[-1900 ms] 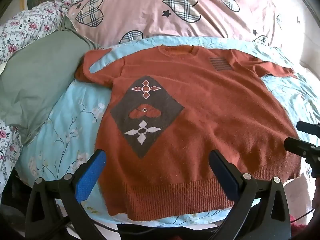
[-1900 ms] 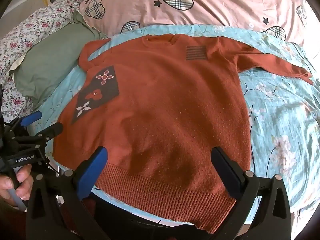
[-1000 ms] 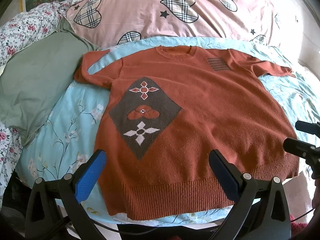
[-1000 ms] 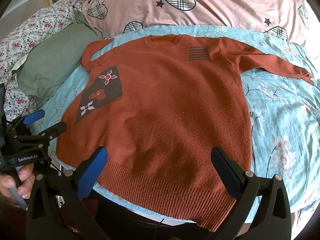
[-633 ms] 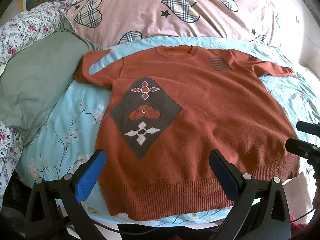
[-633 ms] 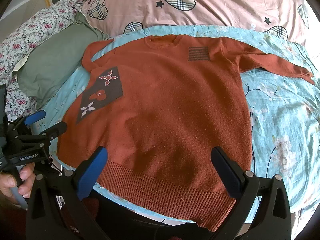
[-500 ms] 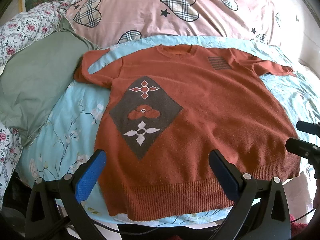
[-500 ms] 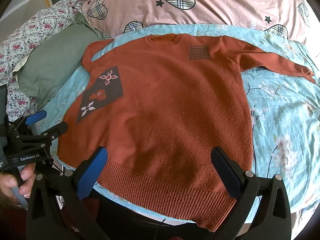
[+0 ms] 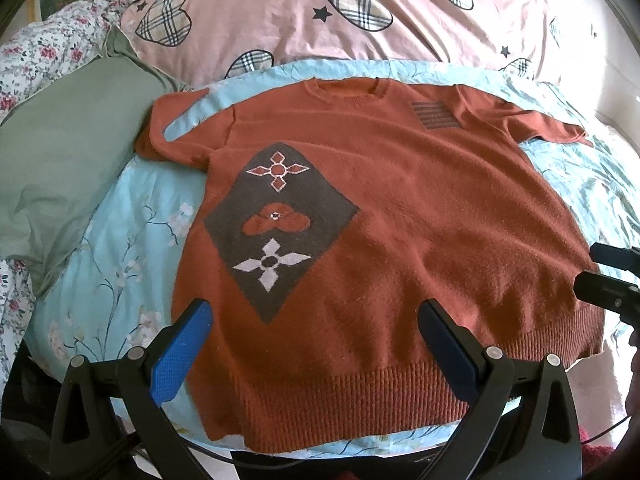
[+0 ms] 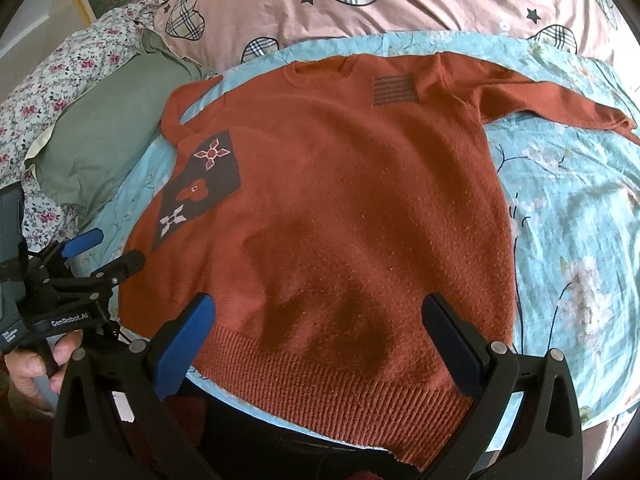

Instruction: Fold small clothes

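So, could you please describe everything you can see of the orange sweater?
The orange sweater is a fuzzy knit with a ribbed hem and round collar, lying flat and face up on the blue floral sheet. A dark diamond panel with flower motifs sits on one side and a striped patch near the other shoulder. One sleeve is doubled back, the other stretched out. Neither claw touches it.

The rust-orange knitted sweater (image 9: 420,220) looks fuzzy and matt, with a coarser ribbed hem. The light-blue floral bedsheet (image 10: 568,216) is smooth, thin cloth. The green pillow (image 9: 68,152) is matt fabric. The grippers' black frames are matt plastic, the blue fingers (image 9: 180,354) finely textured.
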A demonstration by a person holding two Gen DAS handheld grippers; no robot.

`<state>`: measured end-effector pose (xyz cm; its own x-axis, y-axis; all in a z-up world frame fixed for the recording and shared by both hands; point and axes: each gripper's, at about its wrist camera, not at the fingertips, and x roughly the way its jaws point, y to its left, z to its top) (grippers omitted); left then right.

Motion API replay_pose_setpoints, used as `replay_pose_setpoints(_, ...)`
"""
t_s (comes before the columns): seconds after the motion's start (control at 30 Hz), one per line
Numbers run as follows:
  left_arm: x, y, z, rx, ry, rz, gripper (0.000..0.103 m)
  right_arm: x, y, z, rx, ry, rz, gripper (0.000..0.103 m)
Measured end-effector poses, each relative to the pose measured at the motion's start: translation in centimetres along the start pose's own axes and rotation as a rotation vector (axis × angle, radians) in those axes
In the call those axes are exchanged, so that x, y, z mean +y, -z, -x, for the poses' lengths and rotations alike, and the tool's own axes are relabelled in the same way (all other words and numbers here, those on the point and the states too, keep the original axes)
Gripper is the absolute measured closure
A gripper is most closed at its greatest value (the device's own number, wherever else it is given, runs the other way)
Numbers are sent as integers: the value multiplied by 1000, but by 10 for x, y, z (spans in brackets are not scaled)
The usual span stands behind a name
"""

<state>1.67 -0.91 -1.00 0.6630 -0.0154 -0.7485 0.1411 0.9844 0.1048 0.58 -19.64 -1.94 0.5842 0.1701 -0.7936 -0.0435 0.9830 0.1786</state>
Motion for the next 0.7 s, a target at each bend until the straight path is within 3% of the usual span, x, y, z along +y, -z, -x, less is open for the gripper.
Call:
replay_pose_setpoints(0.23, -5, -4, -13, 66, 1, -17, 1, -12, -3, -3, 41, -4, -23, 0)
replay_pose_setpoints(0.47, -7, -17, -23, 80, 6, -12, 1, -41, -16, 4, 28, -26, -109, 3)
replay_pose_setpoints(0.7, -2, -35, -29, 56, -5, 0, 1, -124, -41, 26, -83, -9, -313, 7)
